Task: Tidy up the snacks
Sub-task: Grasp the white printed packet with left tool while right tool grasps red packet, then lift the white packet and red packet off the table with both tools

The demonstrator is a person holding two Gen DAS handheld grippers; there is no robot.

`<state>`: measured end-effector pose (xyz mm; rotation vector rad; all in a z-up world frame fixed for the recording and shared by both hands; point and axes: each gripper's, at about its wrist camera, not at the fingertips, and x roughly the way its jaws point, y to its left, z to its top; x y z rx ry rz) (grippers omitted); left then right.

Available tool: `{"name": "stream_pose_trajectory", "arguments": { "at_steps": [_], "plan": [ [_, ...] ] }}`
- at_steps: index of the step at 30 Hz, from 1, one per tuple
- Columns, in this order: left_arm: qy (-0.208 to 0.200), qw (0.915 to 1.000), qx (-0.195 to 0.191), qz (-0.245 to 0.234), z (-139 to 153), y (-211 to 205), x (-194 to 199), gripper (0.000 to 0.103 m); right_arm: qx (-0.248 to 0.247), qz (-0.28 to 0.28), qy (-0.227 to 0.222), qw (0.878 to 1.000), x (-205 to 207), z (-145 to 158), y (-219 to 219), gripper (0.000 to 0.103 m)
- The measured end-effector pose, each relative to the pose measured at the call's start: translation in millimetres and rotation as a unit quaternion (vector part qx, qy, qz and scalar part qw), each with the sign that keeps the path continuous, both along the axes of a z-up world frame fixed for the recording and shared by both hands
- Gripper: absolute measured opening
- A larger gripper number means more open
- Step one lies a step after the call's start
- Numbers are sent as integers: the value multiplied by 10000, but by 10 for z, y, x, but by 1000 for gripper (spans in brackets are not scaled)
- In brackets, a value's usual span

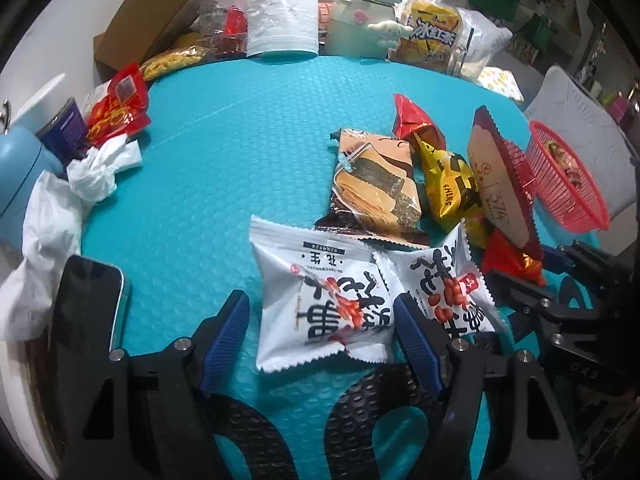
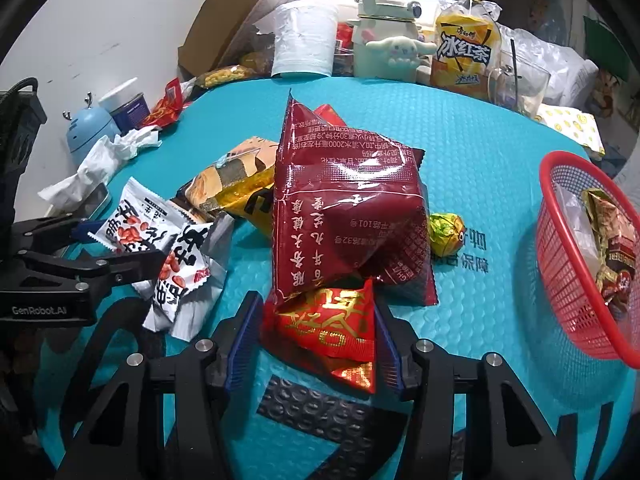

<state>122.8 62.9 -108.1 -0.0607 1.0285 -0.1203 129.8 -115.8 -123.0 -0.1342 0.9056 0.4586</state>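
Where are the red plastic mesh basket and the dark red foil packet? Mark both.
red plastic mesh basket (image 2: 560,264), right wrist view, on its near mesh wall.
dark red foil packet (image 2: 344,216), right wrist view, on its printed face.

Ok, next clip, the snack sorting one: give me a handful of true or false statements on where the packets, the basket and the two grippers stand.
1. The left gripper has a white peanut packet between its fingers. True.
2. The right gripper straddles a yellow packet. False: a red packet with gold print sits between its fingers.
3. The red basket is empty. False: at least one wrapped snack already lies in it.
4. A large dark red bag lies on the pile just beyond the right gripper. True.
5. The mat under the snacks is green. False: it is turquoise blue.
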Motion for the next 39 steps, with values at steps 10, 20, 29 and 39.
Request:
{"name": "stream_pose_trajectory", "arguments": {
  "at_steps": [10,20,29,39],
  "plan": [
    [-87,9997,238,-19,30,-44,34,61,-22,35,0,10000,-48,11,2,51],
    [28,9999,91,-43,56,-73,-354,61,129,99,25,9999,-293,30,-58,48],
    [106,9997,-4,-234,59,-222,-758,61,278,281,114,9992,-642,6,-163,48],
    [41,9984,345,-441,22,-429,-869,62,247,501,123,9984,-929,-4,-216,58]
  ]
}}
